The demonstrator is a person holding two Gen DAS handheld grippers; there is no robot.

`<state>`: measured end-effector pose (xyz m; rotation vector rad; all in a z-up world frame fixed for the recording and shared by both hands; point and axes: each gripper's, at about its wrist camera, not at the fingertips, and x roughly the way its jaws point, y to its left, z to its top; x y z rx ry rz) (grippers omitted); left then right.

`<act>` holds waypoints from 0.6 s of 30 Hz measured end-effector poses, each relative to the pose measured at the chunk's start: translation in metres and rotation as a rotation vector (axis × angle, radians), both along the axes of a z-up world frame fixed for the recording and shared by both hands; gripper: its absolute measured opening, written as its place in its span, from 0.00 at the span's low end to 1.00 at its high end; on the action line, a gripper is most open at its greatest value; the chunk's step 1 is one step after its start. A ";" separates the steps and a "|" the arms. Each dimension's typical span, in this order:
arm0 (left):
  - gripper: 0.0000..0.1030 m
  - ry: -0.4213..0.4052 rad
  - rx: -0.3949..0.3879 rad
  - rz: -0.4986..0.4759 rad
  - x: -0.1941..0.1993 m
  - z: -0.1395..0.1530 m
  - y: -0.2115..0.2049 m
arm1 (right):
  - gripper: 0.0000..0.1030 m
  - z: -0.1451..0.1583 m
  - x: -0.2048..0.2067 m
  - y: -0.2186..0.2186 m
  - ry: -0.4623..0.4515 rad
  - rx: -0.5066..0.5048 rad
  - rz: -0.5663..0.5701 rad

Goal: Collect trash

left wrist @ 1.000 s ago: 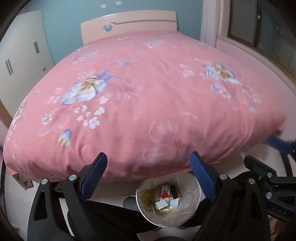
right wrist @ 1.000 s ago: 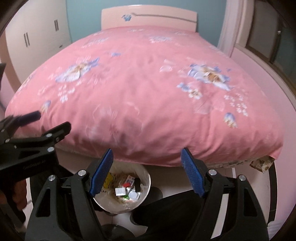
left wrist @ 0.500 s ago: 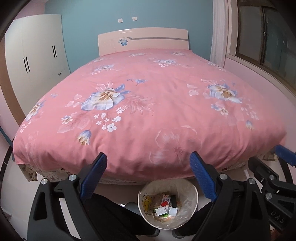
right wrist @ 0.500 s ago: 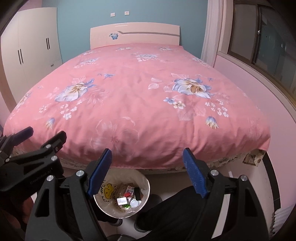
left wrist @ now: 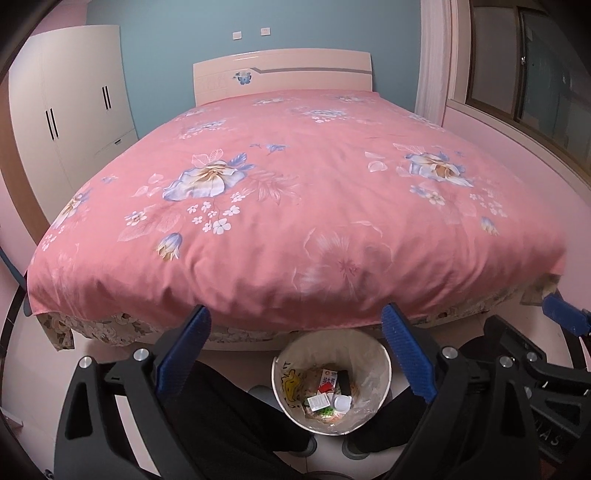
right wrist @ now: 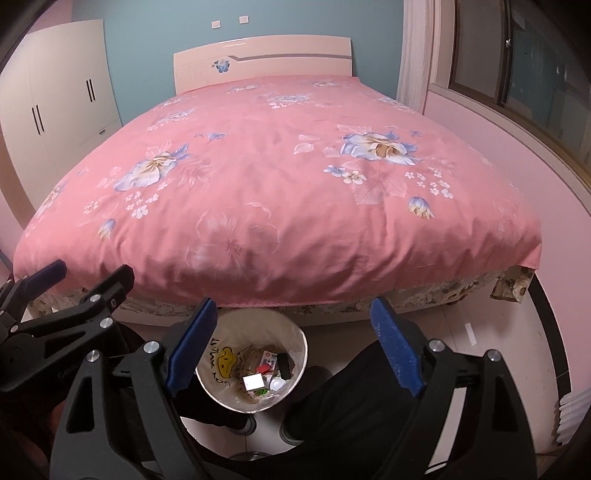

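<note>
A bed [left wrist: 295, 206] under a pink floral quilt [right wrist: 280, 192] is seen, and a lined trash bin [left wrist: 384, 363] holding cartons and wrappers [right wrist: 266, 373] stands on the floor at its foot. The left claw [left wrist: 295, 354] is held released and empty; the right claw [right wrist: 293, 345], just widened, is released with nothing gripped.

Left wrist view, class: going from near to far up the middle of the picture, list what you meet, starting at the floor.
Waste bin with trash inside → pink floral bedspread → pale headboard → blue wall.
</note>
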<state>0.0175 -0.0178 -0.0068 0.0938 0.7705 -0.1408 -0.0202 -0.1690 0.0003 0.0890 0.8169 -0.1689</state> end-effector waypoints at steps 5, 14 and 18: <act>0.92 0.001 -0.011 0.020 -0.004 0.003 0.004 | 0.83 0.006 -0.009 0.006 -0.020 -0.033 -0.021; 0.92 -0.007 -0.032 0.058 -0.015 0.012 0.011 | 0.83 0.018 -0.019 0.012 -0.035 -0.054 -0.049; 0.92 -0.017 -0.033 0.067 -0.017 0.016 0.016 | 0.83 0.021 -0.020 0.014 -0.045 -0.057 -0.049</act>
